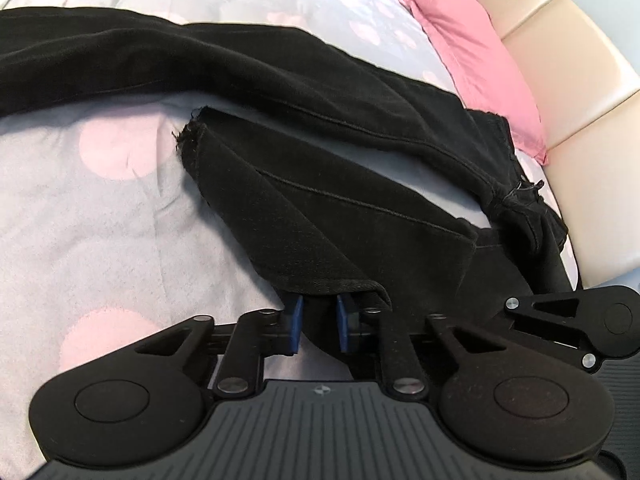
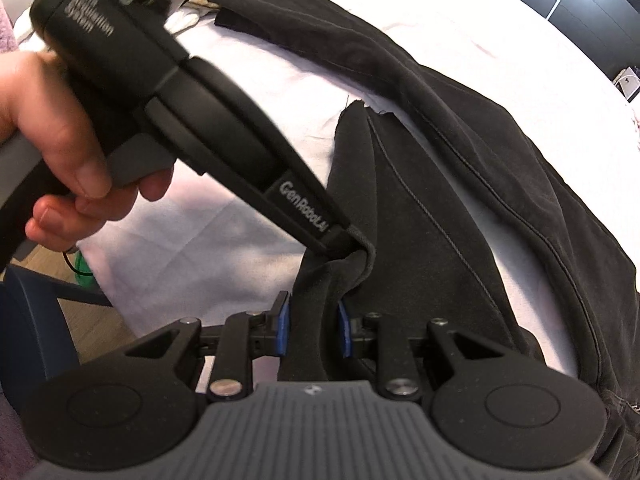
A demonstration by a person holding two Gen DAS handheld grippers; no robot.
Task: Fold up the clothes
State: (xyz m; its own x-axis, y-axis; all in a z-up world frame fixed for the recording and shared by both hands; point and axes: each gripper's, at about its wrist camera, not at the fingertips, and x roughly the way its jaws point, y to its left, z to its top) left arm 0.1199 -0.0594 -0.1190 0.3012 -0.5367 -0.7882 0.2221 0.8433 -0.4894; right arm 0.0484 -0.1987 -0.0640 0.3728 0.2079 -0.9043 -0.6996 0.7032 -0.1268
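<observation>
Both pairs of jaws are pinching the same garment: the left gripper (image 1: 318, 322), low in the centre of the left wrist view, has its 2 blue pads drawn close on the folded edge of the black, heavy cotton trousers (image 1: 320, 128), and the right gripper (image 2: 314, 330), low in the centre of the right wrist view, clamps a thick bunched ridge of that cloth between its own blue pads. In the right wrist view the left gripper comes in from the upper left, held by a hand (image 2: 48, 128), and its tip bites the fabric just above the right gripper, so the 2 grips sit close together on one edge. The trousers lie spread across the pale bedsheet with large pink dots (image 1: 100, 200), one leg sweeping along the top of the left wrist view and a frayed hem showing left of centre; a pink pillow (image 1: 476, 60) lies in the upper right against a cream padded headboard (image 1: 560, 40). This looks like the start of a fold, with the edge gathered and secured but not yet carried over. The next move probably calls for lifting both grips together, keeping the cloth taut and level, and laying the held edge across the rest of the trousers without dragging the layers underneath.
</observation>
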